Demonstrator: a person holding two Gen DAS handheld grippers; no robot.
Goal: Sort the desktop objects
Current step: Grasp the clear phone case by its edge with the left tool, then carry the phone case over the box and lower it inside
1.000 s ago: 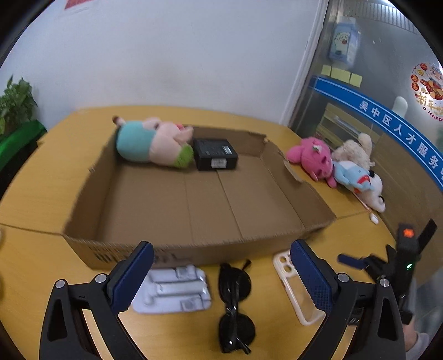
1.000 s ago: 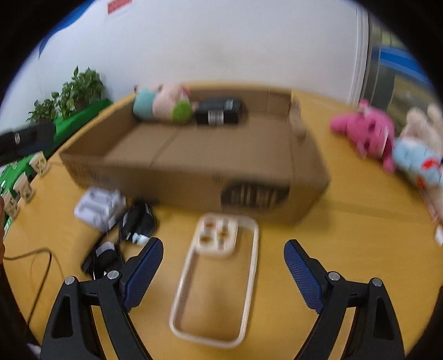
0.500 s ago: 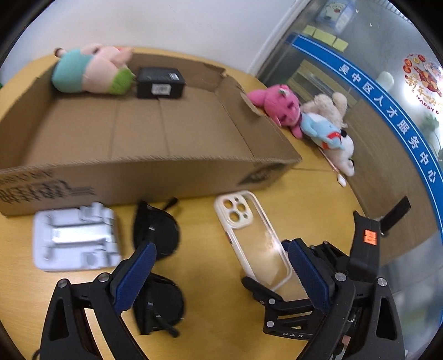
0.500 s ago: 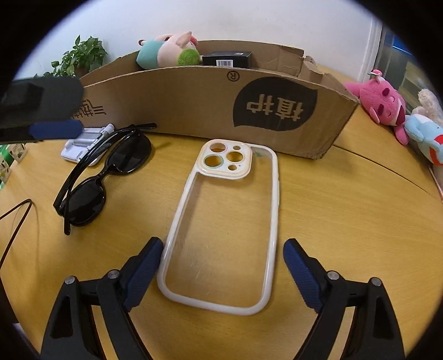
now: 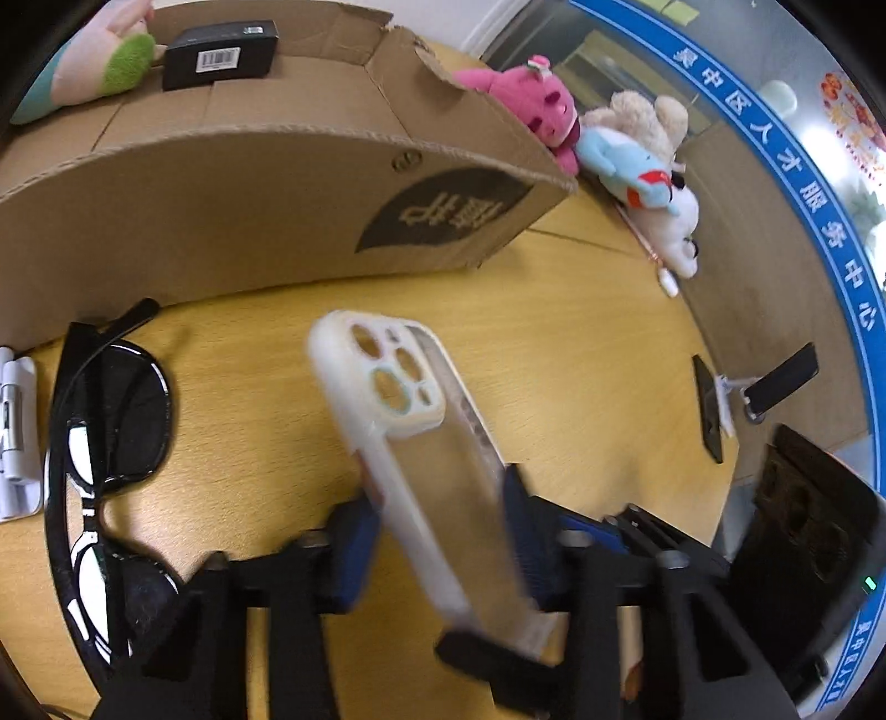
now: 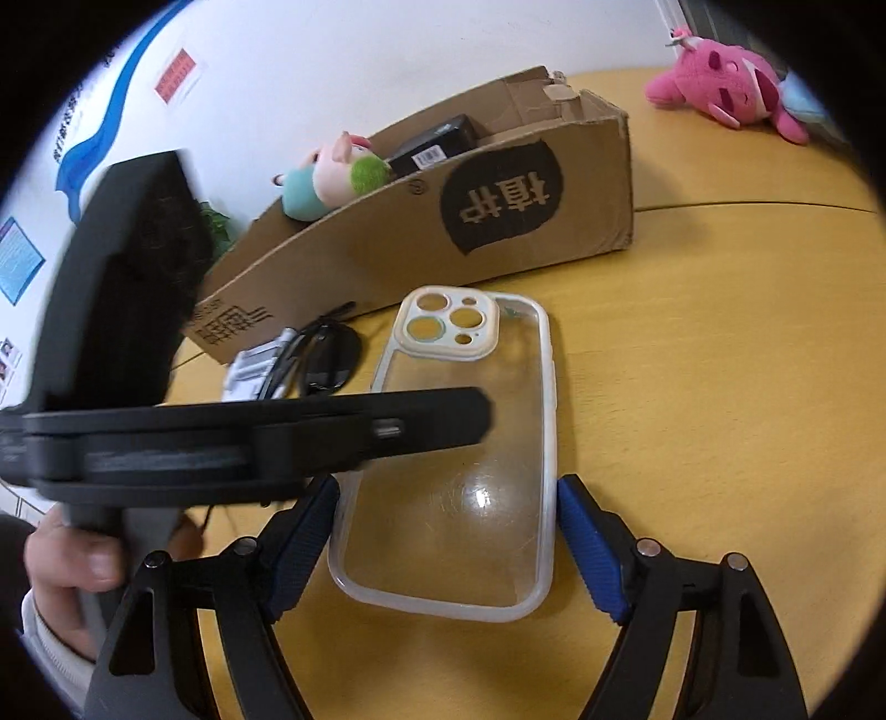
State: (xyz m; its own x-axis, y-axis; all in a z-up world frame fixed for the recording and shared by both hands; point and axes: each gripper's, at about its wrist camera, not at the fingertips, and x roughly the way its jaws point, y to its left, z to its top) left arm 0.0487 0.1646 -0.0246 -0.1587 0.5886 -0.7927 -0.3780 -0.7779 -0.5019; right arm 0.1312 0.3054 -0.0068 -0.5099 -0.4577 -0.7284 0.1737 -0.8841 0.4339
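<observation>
A clear phone case with a cream camera frame [image 6: 454, 454] is held between the blue pads of my right gripper [image 6: 446, 531], which is shut on its lower sides. In the left wrist view the case [image 5: 421, 459] is tilted up off the yellow table, with the right gripper's blue pads [image 5: 354, 543] on its edges. My left gripper's own fingers do not show in its view; its black body [image 6: 166, 421] crosses the right wrist view, held by a hand. Black sunglasses [image 5: 105, 443] lie left of the case. A cardboard box [image 5: 266, 205] stands behind.
The box holds a pastel plush [image 6: 332, 177] and a black packet [image 5: 221, 52]. A white holder [image 5: 16, 432] lies at the left. Pink [image 5: 531, 105] and white-blue plush toys [image 5: 653, 183] lie right of the box. Black devices [image 5: 775, 382] stand at the table's right edge.
My right gripper has closed on the phone case and tilted it up off the table. The left gripper has swung lower and closer, its fingers leaving its own view.
</observation>
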